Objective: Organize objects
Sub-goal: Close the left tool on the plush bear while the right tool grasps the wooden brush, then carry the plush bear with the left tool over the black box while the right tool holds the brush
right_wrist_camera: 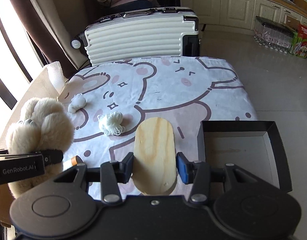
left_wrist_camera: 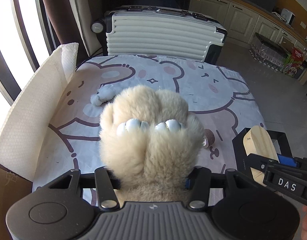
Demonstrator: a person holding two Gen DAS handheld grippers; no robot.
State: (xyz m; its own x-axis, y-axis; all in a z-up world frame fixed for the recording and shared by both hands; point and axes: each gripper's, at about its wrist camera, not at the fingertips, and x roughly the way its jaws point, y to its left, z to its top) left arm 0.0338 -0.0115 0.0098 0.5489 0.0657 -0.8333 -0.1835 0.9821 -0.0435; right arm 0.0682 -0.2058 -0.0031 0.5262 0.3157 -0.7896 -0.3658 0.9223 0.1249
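Wooden board (right_wrist_camera: 155, 156) between right tongs (right_wrist_camera: 154, 169) (clamped).

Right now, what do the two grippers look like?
Both are black, with round side discs and silver pivot bolts. The left gripper has a grey ribbed centre and "GenRobot.AI" on its side. The right gripper shows blue pads and "DAS".

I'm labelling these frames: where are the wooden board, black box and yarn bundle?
wooden board (right_wrist_camera: 155, 152): right wrist view, middle of its face.
black box (right_wrist_camera: 238, 124): right wrist view, far wall.
yarn bundle (right_wrist_camera: 111, 124): right wrist view, centre of strands.
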